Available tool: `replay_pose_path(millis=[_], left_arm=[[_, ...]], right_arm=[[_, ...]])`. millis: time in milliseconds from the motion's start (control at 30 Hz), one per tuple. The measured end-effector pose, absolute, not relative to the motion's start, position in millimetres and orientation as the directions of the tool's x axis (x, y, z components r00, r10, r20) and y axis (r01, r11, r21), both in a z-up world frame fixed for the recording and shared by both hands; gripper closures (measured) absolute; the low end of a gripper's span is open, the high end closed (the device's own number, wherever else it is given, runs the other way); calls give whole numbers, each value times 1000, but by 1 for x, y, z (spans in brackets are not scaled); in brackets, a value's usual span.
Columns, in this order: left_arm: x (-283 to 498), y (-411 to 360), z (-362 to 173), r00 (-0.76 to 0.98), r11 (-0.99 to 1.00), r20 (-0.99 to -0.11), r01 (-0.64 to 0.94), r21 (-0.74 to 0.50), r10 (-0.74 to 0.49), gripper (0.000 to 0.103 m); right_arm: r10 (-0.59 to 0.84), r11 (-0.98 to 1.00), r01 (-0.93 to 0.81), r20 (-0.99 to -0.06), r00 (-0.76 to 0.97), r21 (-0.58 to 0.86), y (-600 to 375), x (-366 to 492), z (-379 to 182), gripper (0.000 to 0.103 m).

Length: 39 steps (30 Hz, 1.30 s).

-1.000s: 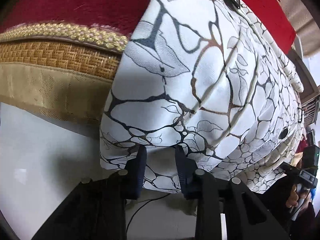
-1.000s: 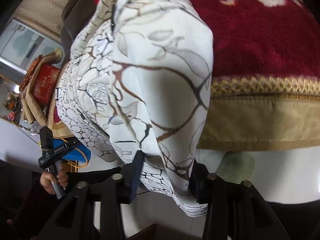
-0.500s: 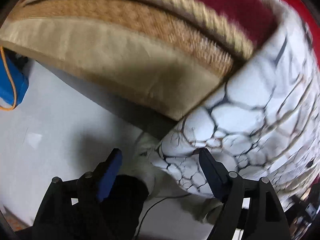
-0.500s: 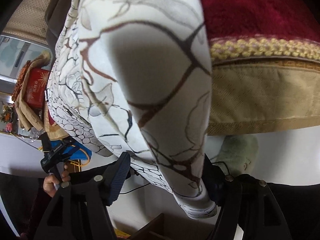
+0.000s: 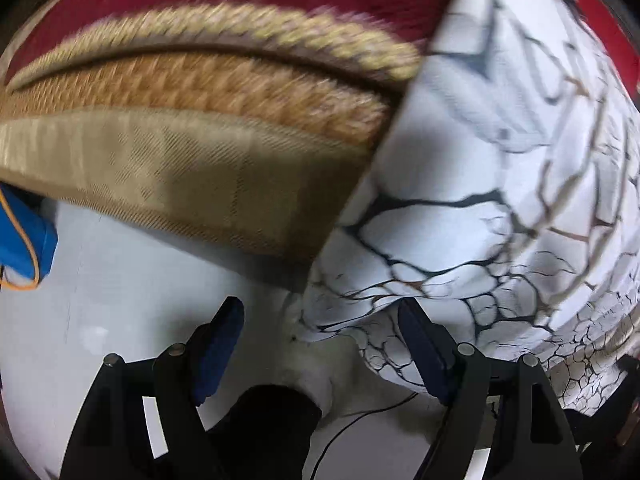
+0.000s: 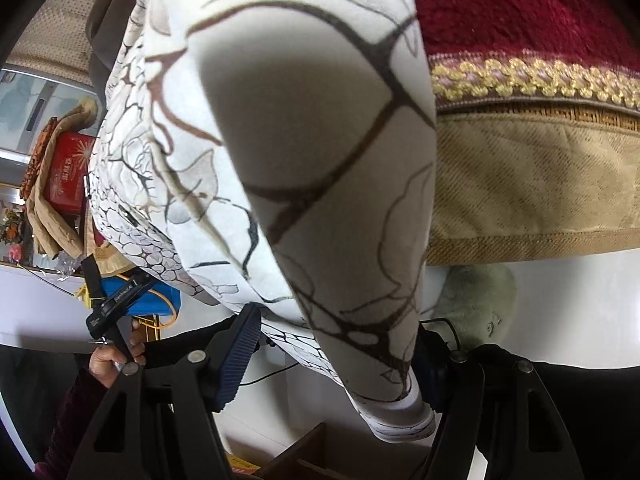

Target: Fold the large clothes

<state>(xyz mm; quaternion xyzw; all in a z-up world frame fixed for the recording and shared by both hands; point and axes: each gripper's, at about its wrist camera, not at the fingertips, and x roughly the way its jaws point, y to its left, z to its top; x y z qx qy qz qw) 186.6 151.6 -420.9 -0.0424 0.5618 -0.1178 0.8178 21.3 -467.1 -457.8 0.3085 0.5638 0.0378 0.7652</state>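
A white garment with a dark crackle print (image 5: 500,184) hangs over the edge of a red cushion with gold braid and tan trim (image 5: 168,128). My left gripper (image 5: 320,320) is open; the garment's lower left corner hangs between its blue pads without being pinched. In the right wrist view the same garment (image 6: 280,160) drapes down in a thick fold. My right gripper (image 6: 336,340) is open too, and the fold hangs loose between its pads; the right pad is mostly hidden behind the cloth. The left gripper (image 6: 116,308) shows there in a hand.
The cushion's red plush top (image 6: 520,8) and tan side (image 6: 532,184) fill the right. A white floor (image 5: 120,280) lies below. A blue box (image 5: 24,236) sits at the left. A red box (image 6: 68,172) and clutter stand at the far left.
Both grippers have opened and let go of the garment. The left gripper has swung left toward the garment's corner; the right one has moved closer in under the fold.
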Motion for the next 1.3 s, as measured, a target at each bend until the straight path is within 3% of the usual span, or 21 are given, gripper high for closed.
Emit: replay_pose_path(millis=[133,167,200,267,333,400,667,900,1100,1300], left_arm=[[186,146,-412,363,955,-888,191,-227,-283,24],[185,136,-407,362,952,-885,197,-236,-294,30],[180,130,-404,359,945,-879,205,-254,-314,42],[181,118,-401,348,925,-861,226,-306,-370,62],[181,108,-399,345,913,-850,245,-327,-397,73],[178,95,-393,351,907,-841,248,-341,-413,92],[180,72,-355,344,812,-741,340,-475,-577,97],[171,47,-306,329,671,-589,448,-591,-738,100],[191,7,-280,281,591,-524,469,-656,-804,102],[218,1,-239,293,487,-390,494,-720,-873,102]], right_arm=[[379,831,261,-843,381,492,-463,18,-454,31],[371,837,252,-843,389,485,-461,18,-452,34],[364,843,245,-843,396,479,-459,17,-450,38],[354,857,220,-843,405,466,-455,17,-446,66],[351,865,202,-842,410,459,-452,17,-444,69],[351,874,174,-836,421,454,-445,16,-437,73],[457,855,-30,-726,514,517,-397,5,-393,75],[540,801,-146,-596,594,580,-395,16,-333,75],[537,807,-191,-558,633,559,-403,51,-294,76],[501,792,-159,-478,721,589,-438,98,-253,78]])
